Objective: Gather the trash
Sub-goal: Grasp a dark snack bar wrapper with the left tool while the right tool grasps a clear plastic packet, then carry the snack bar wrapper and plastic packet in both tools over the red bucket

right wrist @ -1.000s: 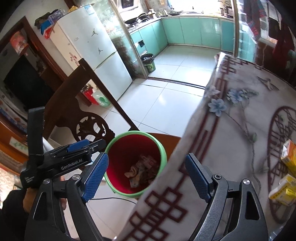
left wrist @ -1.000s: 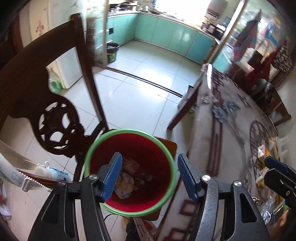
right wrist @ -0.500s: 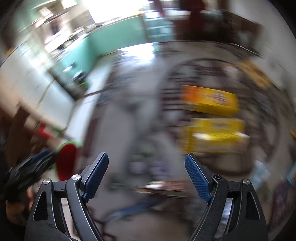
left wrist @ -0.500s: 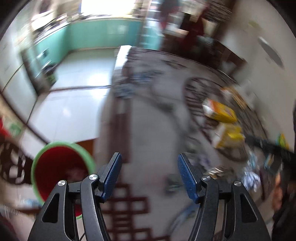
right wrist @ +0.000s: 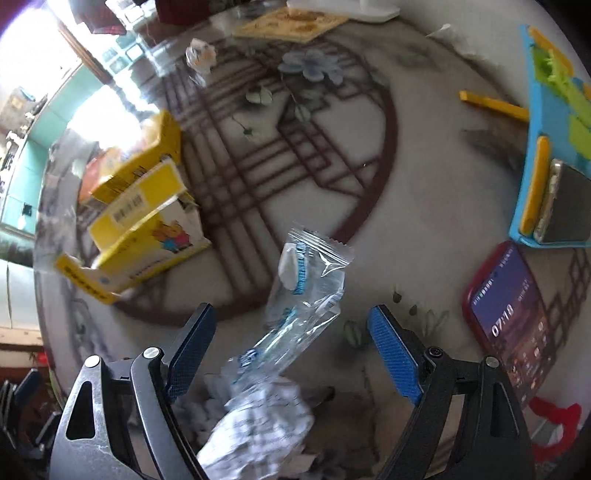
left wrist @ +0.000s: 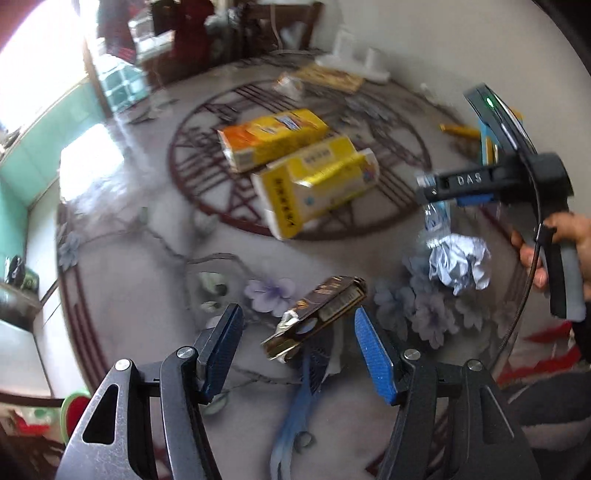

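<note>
My left gripper [left wrist: 297, 350] hangs open over the patterned table [left wrist: 140, 266], its fingers on either side of a dark brown and gold flattened packet [left wrist: 317, 314] without touching it. A crumpled silver foil ball [left wrist: 460, 264] lies to the right, with a clear plastic wrapper [left wrist: 436, 218] beyond it. My right gripper [right wrist: 291, 343] is open above that clear wrapper [right wrist: 306, 291]; the foil ball [right wrist: 258, 428] sits just below the fingers. The other hand-held gripper [left wrist: 480, 184] shows at the right of the left wrist view. The red bin with a green rim [left wrist: 74, 410] peeks out at lower left.
Two yellow cartons [left wrist: 295, 166] lie mid-table, also yellow cartons [right wrist: 140, 214] in the right wrist view. A red phone [right wrist: 513, 314], a blue holder with another phone [right wrist: 546, 155] and a yellow stick [right wrist: 491, 103] lie to the right. A flat tan board [right wrist: 291, 22] and a small wrapper [right wrist: 201, 55] sit far back.
Both grippers have swung from above the red bin by the chair to over the table and rolled. The bin has slid out to the lower left; table litter now lies between the fingers.
</note>
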`<state>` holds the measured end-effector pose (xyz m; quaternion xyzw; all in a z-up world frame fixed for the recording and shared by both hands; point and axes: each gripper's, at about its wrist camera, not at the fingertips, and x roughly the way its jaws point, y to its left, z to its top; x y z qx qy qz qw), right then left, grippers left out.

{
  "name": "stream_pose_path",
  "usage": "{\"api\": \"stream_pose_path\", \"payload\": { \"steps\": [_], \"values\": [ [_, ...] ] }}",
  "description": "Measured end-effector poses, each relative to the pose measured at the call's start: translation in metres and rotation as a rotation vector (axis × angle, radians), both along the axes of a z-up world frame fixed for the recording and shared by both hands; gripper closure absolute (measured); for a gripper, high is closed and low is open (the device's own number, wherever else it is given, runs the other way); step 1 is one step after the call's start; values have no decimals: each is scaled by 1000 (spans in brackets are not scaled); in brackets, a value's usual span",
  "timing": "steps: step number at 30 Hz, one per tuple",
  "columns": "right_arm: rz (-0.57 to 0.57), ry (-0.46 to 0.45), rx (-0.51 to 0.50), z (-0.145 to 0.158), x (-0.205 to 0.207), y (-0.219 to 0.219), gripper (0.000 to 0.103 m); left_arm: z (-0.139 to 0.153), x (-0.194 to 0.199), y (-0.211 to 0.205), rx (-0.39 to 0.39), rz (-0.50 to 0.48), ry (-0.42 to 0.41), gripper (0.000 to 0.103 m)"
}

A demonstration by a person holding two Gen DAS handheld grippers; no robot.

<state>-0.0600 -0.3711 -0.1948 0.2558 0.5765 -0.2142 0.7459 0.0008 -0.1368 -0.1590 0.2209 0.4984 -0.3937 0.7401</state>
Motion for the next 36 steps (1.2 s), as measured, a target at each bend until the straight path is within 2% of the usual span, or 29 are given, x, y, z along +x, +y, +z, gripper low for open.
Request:
{"api": "stream_pose_path", "payload": {
  "steps": [2,4,7,9,11,14,15,17,18,21,24,30,36],
  "values": [
    [35,12,29,-7,3,0,21,-9,-1,-7,26,-9,27,41],
    [59,13,72,-13,6,-1,32,-17,-1,-14,50,-20,49,41],
    [105,5,62,-13,10,2,39,-28,-1,-19,66,-14,58,41],
    [136,2,54,-13,13,4,58,-34,0,-21,75,8,67,41],
    [164,-3,61,-12,16,7,72,-38,1,-22,73,30,82,41],
    [188,-14,75,-9,24,16,80,-44,2,-22,44,56,123,42],
    [198,-20,76,-7,27,19,84,-45,1,-22,42,62,124,57],
    [218,-46,61,4,35,23,84,-45,1,-19,36,84,133,84],
    [233,-67,42,14,37,26,84,-42,2,-15,18,105,136,86],
    [284,-130,-9,42,43,40,84,-27,7,-3,-32,177,131,87],
    [316,-196,-17,66,44,53,84,-1,12,17,-113,258,116,88],
    [382,-277,-46,96,48,83,84,55,14,62,-188,409,-21,88],
    [424,-306,-46,95,58,107,84,81,21,101,-221,522,-79,88]
  ]
}}
